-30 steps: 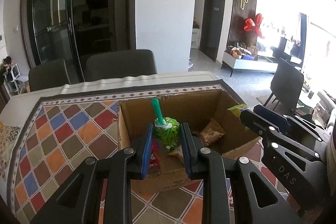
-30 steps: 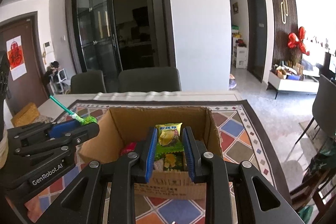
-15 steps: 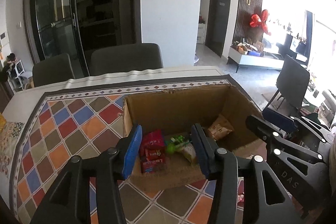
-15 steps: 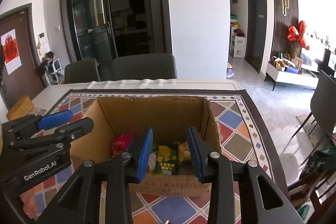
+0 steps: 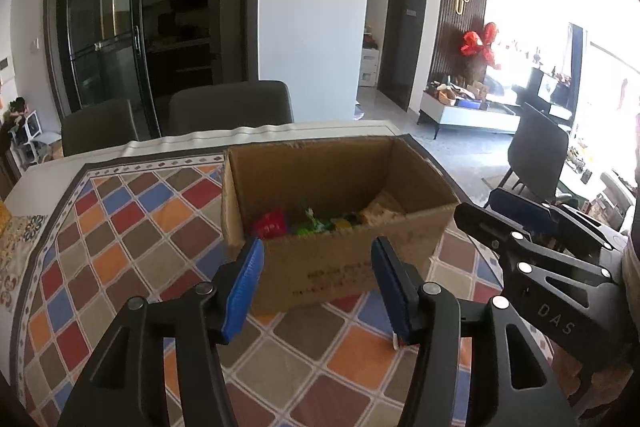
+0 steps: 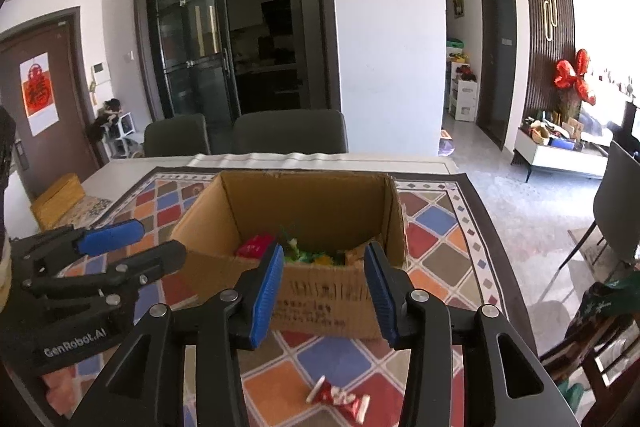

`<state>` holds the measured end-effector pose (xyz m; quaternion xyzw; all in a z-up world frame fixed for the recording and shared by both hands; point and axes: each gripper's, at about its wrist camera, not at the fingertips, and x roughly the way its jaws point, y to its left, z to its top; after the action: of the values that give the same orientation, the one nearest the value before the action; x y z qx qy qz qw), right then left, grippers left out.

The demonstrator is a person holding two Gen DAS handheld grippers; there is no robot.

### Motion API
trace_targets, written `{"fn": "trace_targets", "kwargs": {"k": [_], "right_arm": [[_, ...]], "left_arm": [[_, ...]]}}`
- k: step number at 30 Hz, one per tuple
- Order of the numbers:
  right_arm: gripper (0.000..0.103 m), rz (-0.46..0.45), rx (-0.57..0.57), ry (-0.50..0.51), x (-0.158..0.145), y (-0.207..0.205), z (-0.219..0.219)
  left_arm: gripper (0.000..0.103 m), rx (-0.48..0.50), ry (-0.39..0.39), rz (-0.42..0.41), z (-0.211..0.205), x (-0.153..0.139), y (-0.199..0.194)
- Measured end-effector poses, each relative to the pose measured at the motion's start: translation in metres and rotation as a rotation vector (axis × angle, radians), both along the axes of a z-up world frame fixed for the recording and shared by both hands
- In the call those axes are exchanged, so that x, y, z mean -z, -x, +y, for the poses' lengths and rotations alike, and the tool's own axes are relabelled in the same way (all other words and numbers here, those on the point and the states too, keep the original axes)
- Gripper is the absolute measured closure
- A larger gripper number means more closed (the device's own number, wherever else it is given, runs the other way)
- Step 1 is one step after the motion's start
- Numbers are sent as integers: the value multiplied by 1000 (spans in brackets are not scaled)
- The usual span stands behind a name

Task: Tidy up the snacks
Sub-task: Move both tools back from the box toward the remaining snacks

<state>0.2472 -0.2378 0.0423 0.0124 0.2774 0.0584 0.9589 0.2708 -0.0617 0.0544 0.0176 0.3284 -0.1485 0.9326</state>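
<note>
An open cardboard box (image 5: 352, 267) (image 6: 324, 299) stands on the patterned tablecloth and holds several snacks: a red packet (image 5: 271, 223) (image 6: 256, 246), green and yellow packets (image 5: 316, 223) (image 6: 308, 255) and a tan packet (image 5: 380, 211). My left gripper (image 5: 318, 281) is open and empty in front of the box's near wall. My right gripper (image 6: 326, 287) is open and empty, also just before the box. A red and white wrapped candy (image 6: 340, 398) lies on the cloth below the right gripper.
The tablecloth (image 5: 120, 227) has coloured diamonds. Two dark chairs (image 5: 228, 107) stand behind the table. A yellow-brown box (image 6: 58, 199) sits at the far left of the table. The table edge runs along the right, with a chair (image 5: 538, 155) beyond it.
Both grippers opened and let their snacks fall into the box: the left a green lollipop, the right a yellow-green packet. Both then pulled back and now sit in front of the box.
</note>
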Motion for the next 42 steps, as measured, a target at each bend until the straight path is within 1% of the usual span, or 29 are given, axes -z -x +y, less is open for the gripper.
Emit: {"fn": "trace_targets", "kwargs": {"k": [2, 8, 15, 18, 22, 26, 30, 34, 37, 42], "right_arm": [[57, 2, -4, -4, 1, 9, 0], [56, 35, -5, -1, 10, 39, 3], [56, 126, 11, -31, 36, 68, 6], [56, 175, 17, -28, 48, 78, 8], [56, 239, 56, -30, 65, 94, 7], [56, 303, 76, -25, 81, 103, 11], [56, 399, 97, -18, 99, 106, 16], [56, 491, 108, -15, 117, 111, 22], [51, 561, 102, -44, 128, 113, 25], [50, 627, 138, -31, 139, 118, 25]], "left_arm": [[48, 9, 0, -4, 2, 2, 11], [47, 62, -40, -17, 0, 9, 45], [47, 133, -60, 5, -3, 25, 73], [47, 194, -87, 13, -6, 33, 84], [47, 289, -168, 5, -13, 46, 100], [47, 372, -207, 21, -12, 60, 105], [47, 480, -243, 75, -14, 79, 106], [47, 611, -278, 150, -22, 97, 107], [47, 686, -302, 200, -27, 108, 106], [47, 794, -320, 292, -33, 125, 103]]}}
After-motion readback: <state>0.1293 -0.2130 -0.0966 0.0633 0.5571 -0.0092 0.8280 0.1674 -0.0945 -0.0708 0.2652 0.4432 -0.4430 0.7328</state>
